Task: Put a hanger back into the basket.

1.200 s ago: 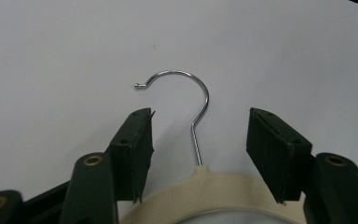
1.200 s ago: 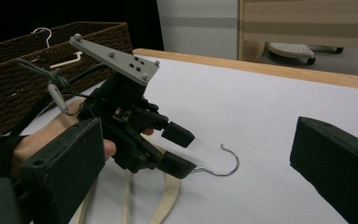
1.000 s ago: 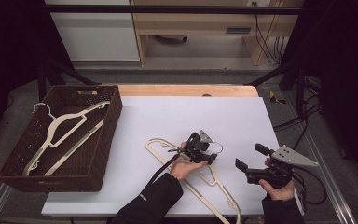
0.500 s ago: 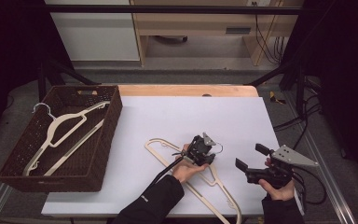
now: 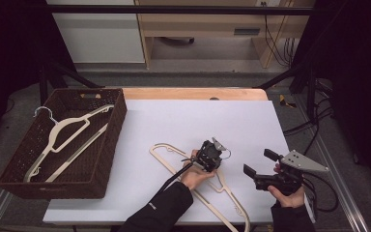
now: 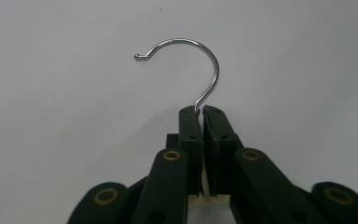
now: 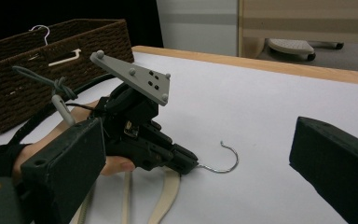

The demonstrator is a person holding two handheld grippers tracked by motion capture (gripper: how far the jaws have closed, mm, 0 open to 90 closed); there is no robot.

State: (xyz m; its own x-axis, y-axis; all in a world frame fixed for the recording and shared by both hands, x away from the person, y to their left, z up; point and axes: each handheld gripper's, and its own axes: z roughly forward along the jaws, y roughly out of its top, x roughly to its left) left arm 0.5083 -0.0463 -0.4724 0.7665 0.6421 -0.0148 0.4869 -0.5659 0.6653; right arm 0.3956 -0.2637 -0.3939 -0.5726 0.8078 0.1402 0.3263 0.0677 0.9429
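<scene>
A cream wooden hanger (image 5: pixel 166 155) lies flat on the white table, its metal hook (image 6: pixel 205 51) pointing away from my left gripper. My left gripper (image 6: pixel 200 112) is shut on the hook's wire stem just above the hanger's neck; its jaws have just been closing with that stem between them. In the high view the left gripper (image 5: pixel 217 150) sits low over the hanger's middle, held by a hand. My right gripper (image 5: pixel 257 162) hovers to the right of it, open, nothing between its jaws. The right gripper view shows the left gripper (image 7: pixel 191 164) and the hook (image 7: pixel 230 163) resting on the table.
A dark woven basket (image 5: pixel 101 159) stands at the table's left edge with another cream hanger (image 5: pixel 65 130) inside. A wooden strip (image 5: pixel 193 93) runs along the table's far edge. Cables trail off the right side.
The left gripper has edged slightly toward the hook, low over the hanger's neck. The right gripper has stayed where it was.
</scene>
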